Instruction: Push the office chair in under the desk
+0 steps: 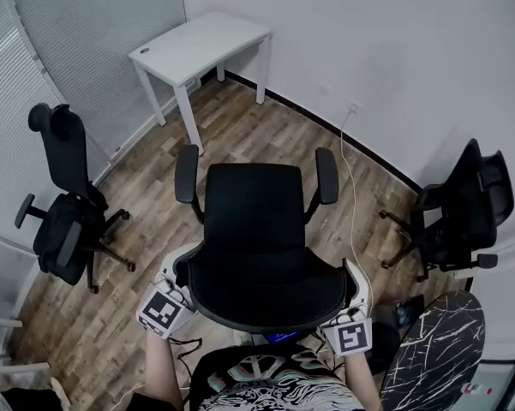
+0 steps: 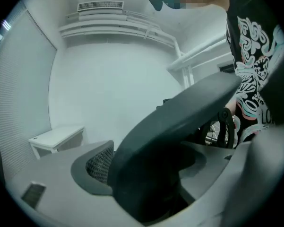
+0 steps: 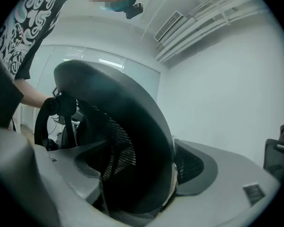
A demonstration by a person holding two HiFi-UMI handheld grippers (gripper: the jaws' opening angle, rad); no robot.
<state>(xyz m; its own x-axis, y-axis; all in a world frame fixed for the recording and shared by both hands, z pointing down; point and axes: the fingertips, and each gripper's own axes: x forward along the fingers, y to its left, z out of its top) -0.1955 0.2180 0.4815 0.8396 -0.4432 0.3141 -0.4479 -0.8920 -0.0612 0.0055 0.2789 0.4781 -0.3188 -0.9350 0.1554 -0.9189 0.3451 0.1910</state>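
Note:
A black mesh office chair stands in the middle of the wooden floor and faces the small white desk in the far corner. Its backrest top is nearest me. My left gripper is shut on the backrest's left rim. My right gripper is shut on the right rim. In both gripper views the dark rim fills the gap between the grey jaws. The desk shows small beyond the left jaw.
A second black chair stands by the blinds at the left, a third by the right wall. A white cable runs from a wall socket across the floor. A dark marbled object lies at the bottom right.

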